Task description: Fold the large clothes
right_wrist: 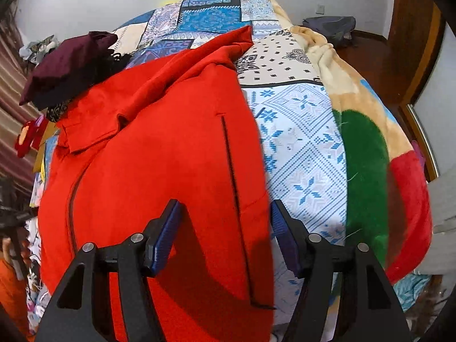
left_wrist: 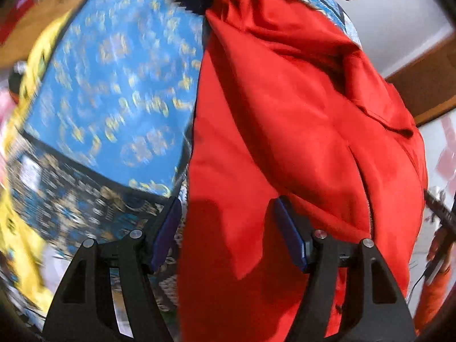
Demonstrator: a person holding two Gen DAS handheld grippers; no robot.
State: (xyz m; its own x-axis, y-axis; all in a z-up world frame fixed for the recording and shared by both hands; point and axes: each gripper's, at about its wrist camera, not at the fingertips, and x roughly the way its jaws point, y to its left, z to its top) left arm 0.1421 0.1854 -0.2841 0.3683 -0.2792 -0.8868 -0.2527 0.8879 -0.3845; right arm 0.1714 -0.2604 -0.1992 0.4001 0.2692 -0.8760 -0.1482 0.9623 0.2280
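A large red jacket lies spread on a bed, its zip running down the right side in the left wrist view. In the right wrist view the red jacket shows its collar and a dark pocket slit. My left gripper hangs open over the jacket's left edge, blue pads apart and nothing pinched between them. Open too is my right gripper, above the jacket's right edge near the pocket, its pads clear of the cloth.
The bed wears a blue and white patterned cover, blurred in the left wrist view. A fleece blanket in green, red and beige lies to the right. A dark maroon garment sits beyond the collar. A wooden door stands far right.
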